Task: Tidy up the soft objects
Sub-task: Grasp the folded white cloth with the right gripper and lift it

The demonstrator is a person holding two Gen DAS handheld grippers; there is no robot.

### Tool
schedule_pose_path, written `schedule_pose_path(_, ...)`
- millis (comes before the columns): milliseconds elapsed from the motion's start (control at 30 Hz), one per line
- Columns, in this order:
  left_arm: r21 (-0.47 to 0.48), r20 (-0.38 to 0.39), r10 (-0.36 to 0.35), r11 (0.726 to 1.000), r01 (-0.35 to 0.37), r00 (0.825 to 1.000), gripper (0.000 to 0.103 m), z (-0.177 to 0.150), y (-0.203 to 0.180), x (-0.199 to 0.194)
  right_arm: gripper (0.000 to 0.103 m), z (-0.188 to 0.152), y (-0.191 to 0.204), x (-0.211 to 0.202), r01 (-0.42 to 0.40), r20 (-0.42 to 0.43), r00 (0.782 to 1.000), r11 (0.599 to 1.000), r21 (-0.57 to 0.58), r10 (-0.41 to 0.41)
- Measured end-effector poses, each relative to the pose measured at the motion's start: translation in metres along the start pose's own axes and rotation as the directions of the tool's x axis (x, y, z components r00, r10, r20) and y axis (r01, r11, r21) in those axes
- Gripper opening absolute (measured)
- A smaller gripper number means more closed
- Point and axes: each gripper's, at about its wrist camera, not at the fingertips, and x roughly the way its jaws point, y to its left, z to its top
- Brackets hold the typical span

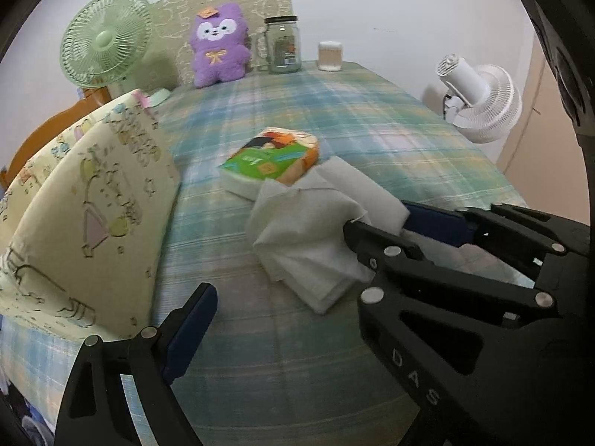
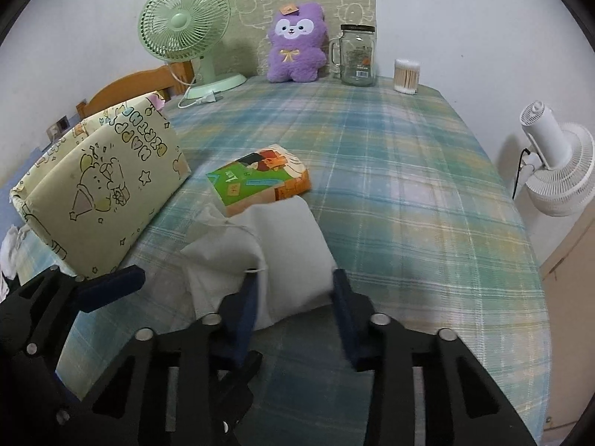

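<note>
Two grippers were in play over the plaid tablecloth (image 2: 409,186), and the thing to sort was a white cloth bundle (image 2: 267,245), a folded pouch or pillowcase by the look of it, lying mid-table just in front of a colourful tissue pack (image 2: 260,176) and touching it. The right gripper (image 2: 293,297) had its blue pads (image 2: 344,304) squeezed in on the near end of the bundle, so it looked like a proper pinch on the fabric. The left gripper (image 1: 297,264) sat wide open beside it with nothing between its jaws, though in the left wrist view the cloth lay close by.

My read on handling: light, floppy stuff, zero stiffness, so it would sag and maybe unfold once lifted. The drawstring edge (image 2: 238,228) seemed a bad place to grab, too thin. Pinching through the thick folded part, where several layers stack up, felt safest. Nothing fragile about it, and not slippery either.

The cream fabric bin (image 2: 108,186) with the cartoon print stood just to the left, tilted, which I guessed was where it belonged. The purple plush (image 2: 295,46) was well apart at the back.
</note>
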Motion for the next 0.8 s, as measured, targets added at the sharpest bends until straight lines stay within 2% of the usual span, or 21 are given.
schedule_pose_path(100, 0.006, 0.012, -0.002, 1.0, 0.002, 1.0, 0.093, 0.003, -0.005, -0.002, 0.026, -0.001, -0.006, -0.004, -0.009, 0.014, 1.0, 0.999, 0.053, 0.008)
schedule_pose_path(200, 0.015, 0.024, 0.005, 1.0, -0.005, 1.0, 0.093, 0.008, -0.008, -0.002, 0.024, 0.0, -0.015, -0.011, 0.017, 0.039, 0.999, 0.995, 0.099, -0.021)
schedule_pose_path(467, -0.014, 0.044, -0.018, 1.0, 0.019, 0.999, 0.093, 0.028, -0.012, 0.001, 0.024, 0.007, -0.042, -0.023, 0.041, 0.073, 0.996, 0.98, 0.195, -0.056)
schedule_pose_path(800, 0.001, 0.073, -0.015, 1.0, 0.015, 0.997, 0.094, 0.058, -0.014, 0.005, 0.024, 0.024, -0.063, -0.033, 0.056, 0.119, 0.989, 0.965, 0.255, -0.088)
